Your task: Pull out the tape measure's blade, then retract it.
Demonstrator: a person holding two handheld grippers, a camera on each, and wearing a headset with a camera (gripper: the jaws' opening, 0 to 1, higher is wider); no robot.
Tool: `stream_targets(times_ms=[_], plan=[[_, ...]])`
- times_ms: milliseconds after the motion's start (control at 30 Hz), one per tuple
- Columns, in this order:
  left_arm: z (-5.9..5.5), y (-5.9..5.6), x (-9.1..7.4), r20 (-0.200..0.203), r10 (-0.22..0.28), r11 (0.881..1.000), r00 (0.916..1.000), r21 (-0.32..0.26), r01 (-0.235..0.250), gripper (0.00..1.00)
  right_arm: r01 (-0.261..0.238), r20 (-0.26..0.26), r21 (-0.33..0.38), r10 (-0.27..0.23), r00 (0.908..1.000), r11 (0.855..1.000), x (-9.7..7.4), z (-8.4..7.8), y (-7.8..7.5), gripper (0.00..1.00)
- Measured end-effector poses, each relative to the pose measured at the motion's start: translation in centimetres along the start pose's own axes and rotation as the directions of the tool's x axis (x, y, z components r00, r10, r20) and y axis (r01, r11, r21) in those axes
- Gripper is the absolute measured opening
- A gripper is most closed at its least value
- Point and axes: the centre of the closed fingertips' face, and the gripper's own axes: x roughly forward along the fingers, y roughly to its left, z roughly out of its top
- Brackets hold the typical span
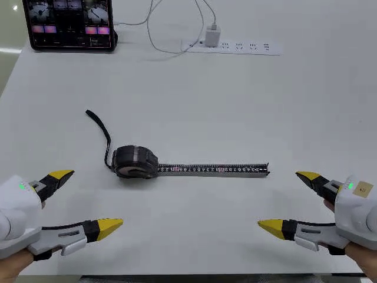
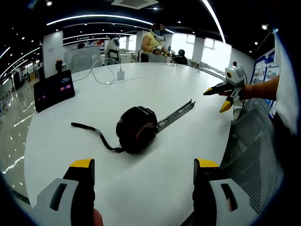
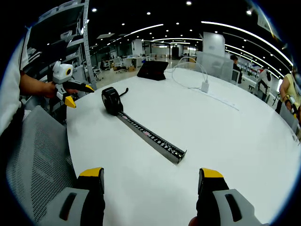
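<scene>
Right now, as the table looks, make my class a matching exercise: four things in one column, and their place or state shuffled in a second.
Things
1. blade
2. tablet
3. strap
4. power strip

Place or state
A. far left, screen lit
B. far side, white charger plugged in
C. pulled out, lying flat to the right of the tape measure body
D. curls away from the body toward the far left

Pairs: 1-C, 2-A, 3-D, 4-B

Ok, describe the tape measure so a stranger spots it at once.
On the white table, look centrally, nearer than the tablet and power strip. The tape measure is the dark round case with a ruled blade drawn out and a black strap.
</scene>
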Motion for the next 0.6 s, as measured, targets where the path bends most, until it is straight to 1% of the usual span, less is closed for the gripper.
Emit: stream_targets(times_ms=[133,233,333,600], plan=[[-0.20,-0.18,-0.03,-0.004,-0.001,1.000,1.0000,-0.007,0.001,0.84,-0.001,0.000,-0.002,0.001,1.0000,1.000,0.07,-0.03,0.03,0.80],[-0.30,-0.08,-0.05,-0.008,0.002,1.000,1.0000,-0.006,-0.002,0.84,-0.003,0.003,0.004,0.003,1.0000,1.000,0.06,0.06,0.04,0.81],[-0.16,0.18,-0.10,-0.002,0.008,1.000,1.0000,-0.012,-0.008,0.84,-0.002,0.001,0.004,0.002,1.0000,1.000,0.06,-0.04,-0.04,0.81],[-0.32,0.10,-0.08,-0.001,0.009,1.000,1.0000,-0.025,-0.009,0.84,-0.001,0.003,0.007,0.001,1.0000,1.000,0.05,-0.01,0.12,0.81]])
